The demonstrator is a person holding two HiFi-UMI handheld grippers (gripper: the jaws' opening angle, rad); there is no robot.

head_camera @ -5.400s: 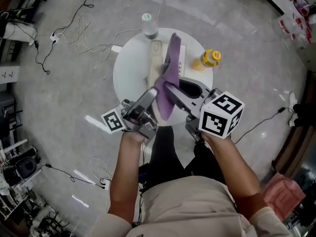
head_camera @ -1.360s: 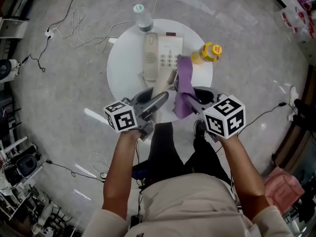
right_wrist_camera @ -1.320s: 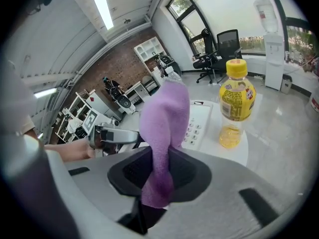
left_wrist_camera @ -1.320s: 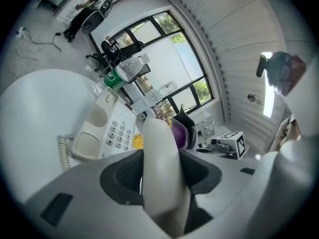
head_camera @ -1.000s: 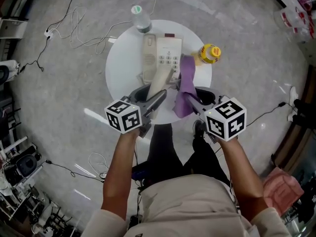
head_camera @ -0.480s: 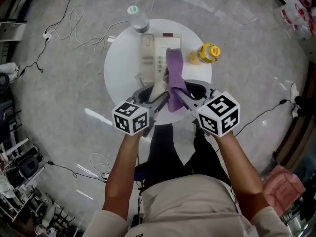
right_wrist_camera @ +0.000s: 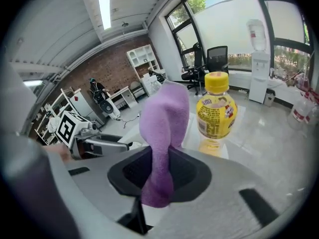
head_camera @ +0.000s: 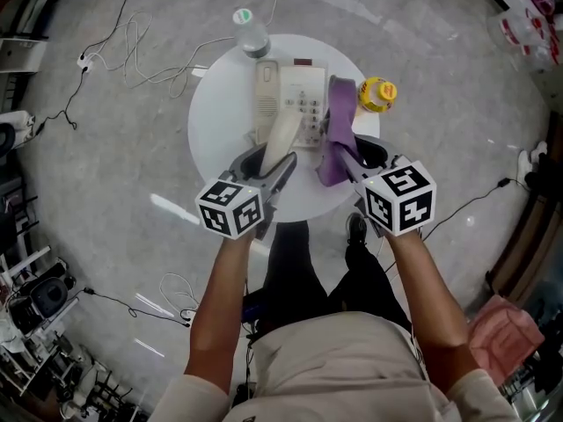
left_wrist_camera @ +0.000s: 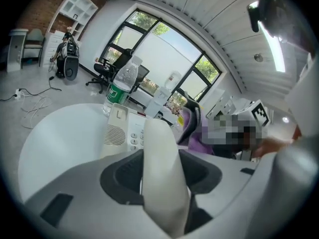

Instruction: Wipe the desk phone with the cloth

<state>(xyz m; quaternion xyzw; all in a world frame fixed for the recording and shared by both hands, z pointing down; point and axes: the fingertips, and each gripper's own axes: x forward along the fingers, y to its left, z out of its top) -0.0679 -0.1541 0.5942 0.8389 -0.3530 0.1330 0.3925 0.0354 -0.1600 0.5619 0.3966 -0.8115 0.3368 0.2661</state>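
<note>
The cream desk phone [head_camera: 295, 104] lies on the round white table [head_camera: 220, 121]. Its handset [head_camera: 279, 144] is lifted off the cradle, and my left gripper [head_camera: 271, 167] is shut on it; in the left gripper view the handset [left_wrist_camera: 160, 168] fills the gap between the jaws of my left gripper [left_wrist_camera: 162, 185], with the phone base [left_wrist_camera: 123, 132] beyond it. My right gripper [head_camera: 354, 158] is shut on the purple cloth [head_camera: 337, 132], which hangs along the phone's right edge. The cloth [right_wrist_camera: 163, 128] rises up from the jaws of my right gripper [right_wrist_camera: 157, 179].
A yellow bottle [head_camera: 376, 94] stands just right of the cloth, close in the right gripper view [right_wrist_camera: 215, 111]. A clear water bottle with a green label [head_camera: 250, 31] stands at the table's far edge behind the phone [left_wrist_camera: 119, 86]. Cables trail over the floor [head_camera: 132, 42].
My right gripper has swung the cloth from over the keypad to the phone's right side, nearer the yellow bottle. The left gripper still holds the handset in nearly the same place.
</note>
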